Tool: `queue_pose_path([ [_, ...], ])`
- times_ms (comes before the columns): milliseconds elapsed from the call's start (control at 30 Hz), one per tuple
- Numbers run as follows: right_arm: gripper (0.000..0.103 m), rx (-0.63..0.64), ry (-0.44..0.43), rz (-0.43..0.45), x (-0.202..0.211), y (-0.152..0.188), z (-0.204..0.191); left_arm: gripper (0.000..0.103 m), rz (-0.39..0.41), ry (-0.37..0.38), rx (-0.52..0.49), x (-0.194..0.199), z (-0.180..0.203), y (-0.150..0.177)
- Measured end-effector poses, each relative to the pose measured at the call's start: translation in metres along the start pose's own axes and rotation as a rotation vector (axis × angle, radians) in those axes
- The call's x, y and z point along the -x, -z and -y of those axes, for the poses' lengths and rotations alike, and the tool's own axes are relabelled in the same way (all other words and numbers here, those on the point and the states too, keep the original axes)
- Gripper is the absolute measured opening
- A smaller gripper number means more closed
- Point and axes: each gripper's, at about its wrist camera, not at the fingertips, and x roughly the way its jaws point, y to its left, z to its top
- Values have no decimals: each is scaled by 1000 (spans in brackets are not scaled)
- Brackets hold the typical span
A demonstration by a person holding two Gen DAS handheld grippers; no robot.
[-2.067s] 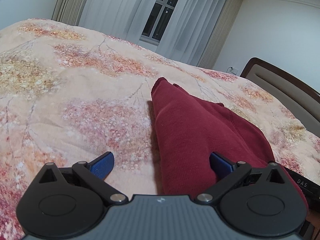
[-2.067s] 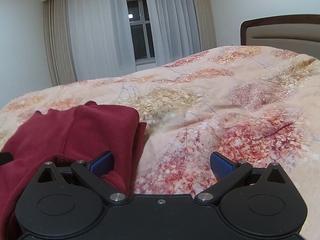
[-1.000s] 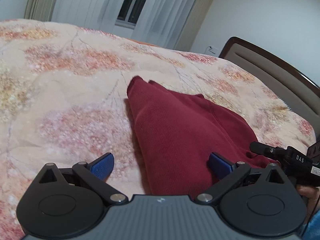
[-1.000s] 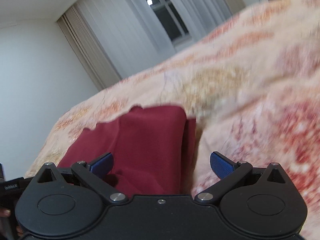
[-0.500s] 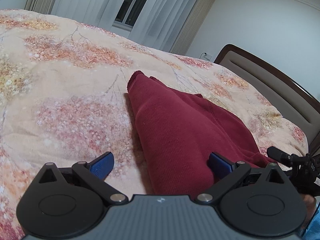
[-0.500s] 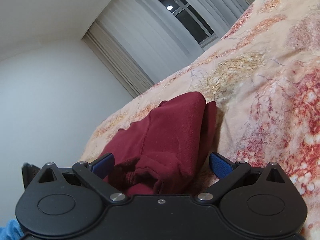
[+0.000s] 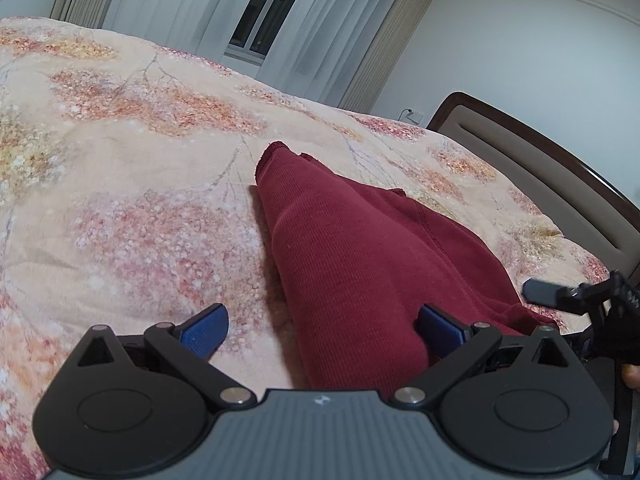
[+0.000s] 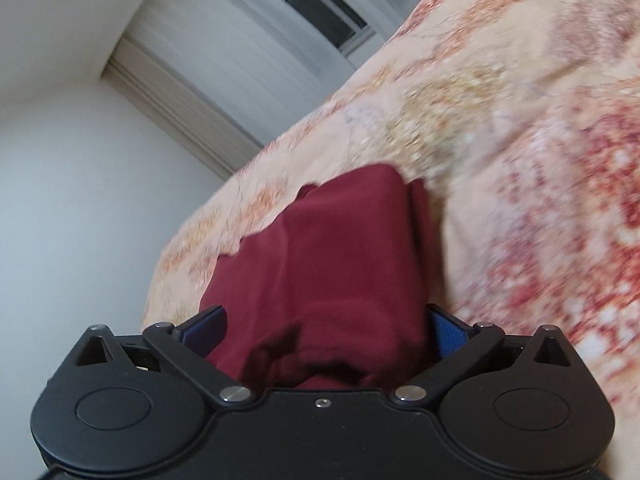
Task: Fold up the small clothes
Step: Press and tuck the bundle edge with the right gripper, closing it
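Note:
A dark red knit garment [image 7: 352, 248] lies folded lengthwise on the floral bedspread [image 7: 120, 184]. My left gripper [image 7: 322, 326] is open over the garment's near left edge, its right blue pad on the cloth, its left pad over the bedspread. In the right wrist view the garment [image 8: 328, 264] bunches up between the open blue pads of my right gripper [image 8: 322, 326], which straddles its near end. The right gripper also shows at the left wrist view's right edge [image 7: 580, 300].
A dark wooden headboard [image 7: 540, 168] runs along the right side of the bed. White curtains and a window [image 7: 264, 20] stand behind the bed. Bare bedspread stretches left of the garment.
My right gripper has tilted and moved in over the garment's near end, so the cloth now fills the gap between its pads. My left gripper has barely shifted.

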Motion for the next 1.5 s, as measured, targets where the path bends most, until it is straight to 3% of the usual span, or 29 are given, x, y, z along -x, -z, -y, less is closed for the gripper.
queue_pose_path([
  [133,84,59,95,-6,-3,7,-2,102,1,2,2,0,0,0],
  [200,70,77,94,3,3,12,3,102,1,3,2,0,-1,0],
  [300,58,71,58,2,14,15,13,102,3,5,-5,0,-1,1],
  [400,54,37,18,6,20,16,22,102,3,7,-7,0,0,1],
  [467,55,16,-7,11,21,16,25,102,4,9,-5,1,-1,2],
  [600,71,-53,-71,24,23,11,32,102,-3,8,2,0,-1,0],
  [700,85,-59,-63,40,22,1,31,102,-26,-6,3,0,2,-5],
  [800,91,-64,-35,39,13,-11,29,103,-44,-22,5,-2,5,-9],
  [1033,83,-43,53,41,-9,-11,28,103,-59,-29,3,-4,5,-10],
  [1367,80,32,77,83,-8,-3,25,102,-45,-24,-1,-3,4,-5],
  [1500,77,1,56,75,-6,-6,27,102,-50,-23,3,-4,4,-6],
])
